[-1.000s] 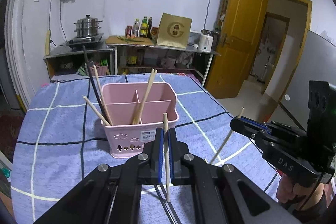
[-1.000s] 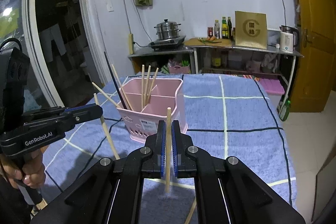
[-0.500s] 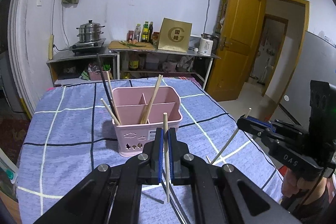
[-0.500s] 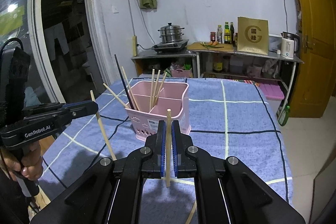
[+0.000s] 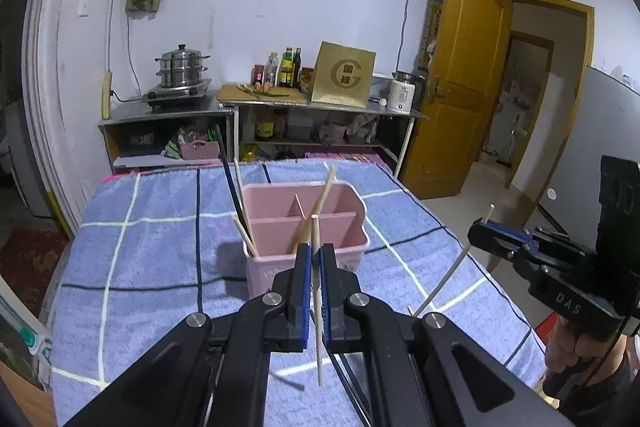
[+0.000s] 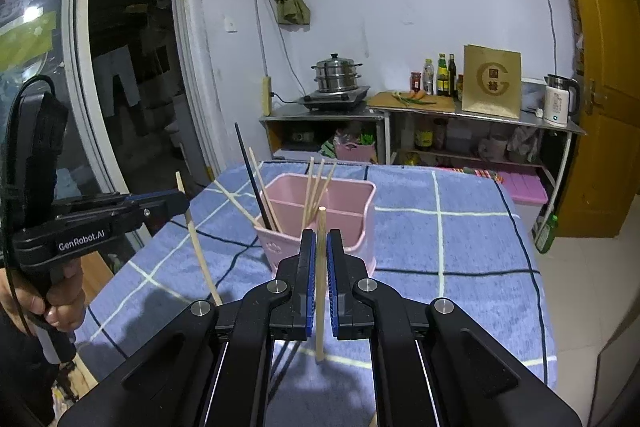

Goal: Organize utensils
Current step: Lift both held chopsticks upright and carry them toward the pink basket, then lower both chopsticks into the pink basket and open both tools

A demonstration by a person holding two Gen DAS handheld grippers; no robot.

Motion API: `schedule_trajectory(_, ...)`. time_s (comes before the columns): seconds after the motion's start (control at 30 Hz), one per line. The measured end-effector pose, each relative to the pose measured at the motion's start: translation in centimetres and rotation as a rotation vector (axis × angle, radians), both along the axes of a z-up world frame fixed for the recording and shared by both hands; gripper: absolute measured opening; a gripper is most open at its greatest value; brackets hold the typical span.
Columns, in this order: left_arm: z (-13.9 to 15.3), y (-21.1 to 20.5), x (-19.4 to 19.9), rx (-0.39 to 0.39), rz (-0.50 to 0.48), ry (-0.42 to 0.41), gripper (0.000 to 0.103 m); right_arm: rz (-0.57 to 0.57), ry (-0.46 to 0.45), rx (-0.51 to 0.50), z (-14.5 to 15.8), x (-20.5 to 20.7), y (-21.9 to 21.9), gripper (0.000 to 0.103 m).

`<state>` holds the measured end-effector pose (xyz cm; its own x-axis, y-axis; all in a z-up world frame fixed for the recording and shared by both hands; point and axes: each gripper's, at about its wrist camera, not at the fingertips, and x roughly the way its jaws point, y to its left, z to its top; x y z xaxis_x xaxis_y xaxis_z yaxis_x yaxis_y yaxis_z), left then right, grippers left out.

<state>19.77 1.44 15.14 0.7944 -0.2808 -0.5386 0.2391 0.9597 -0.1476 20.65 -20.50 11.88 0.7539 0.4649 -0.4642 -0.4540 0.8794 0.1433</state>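
A pink divided utensil holder (image 5: pixel 264 275) stands on the blue checked tablecloth (image 5: pixel 152 259), with several wooden chopsticks and a black one leaning in it. My left gripper (image 5: pixel 315 259) is shut on a pale wooden chopstick (image 5: pixel 319 347) held nearly upright just in front of the holder. My right gripper (image 6: pixel 320 247) is shut on another wooden chopstick (image 6: pixel 320 331), also upright before the holder (image 6: pixel 368 227). Each gripper shows in the other's view: the right one (image 5: pixel 480 233) with its slanted chopstick (image 5: pixel 448 283), the left one (image 6: pixel 178 203) with its chopstick (image 6: pixel 198 251).
Dark chopsticks (image 5: pixel 352 379) lie on the cloth below the left gripper. A person's hand (image 6: pixel 60 291) holds the left gripper's handle. Behind the table stands a metal counter (image 5: pixel 320 105) with a steamer pot (image 5: pixel 182 71), bottles and a kettle. A yellow door (image 5: pixel 464 83) is at the right.
Both grippers have risen with their chopsticks still clamped. In the left wrist view the holder has slid right and lower in the picture.
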Motion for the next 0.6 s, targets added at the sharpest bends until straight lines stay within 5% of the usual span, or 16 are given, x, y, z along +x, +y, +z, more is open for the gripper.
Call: schedule_trajectory(0.6,7.6,1.5,6.2,-0.025,0.039,-0.145,0.004,0.016,-0.083,0.103,5.3,5.0,3.2,0.005)
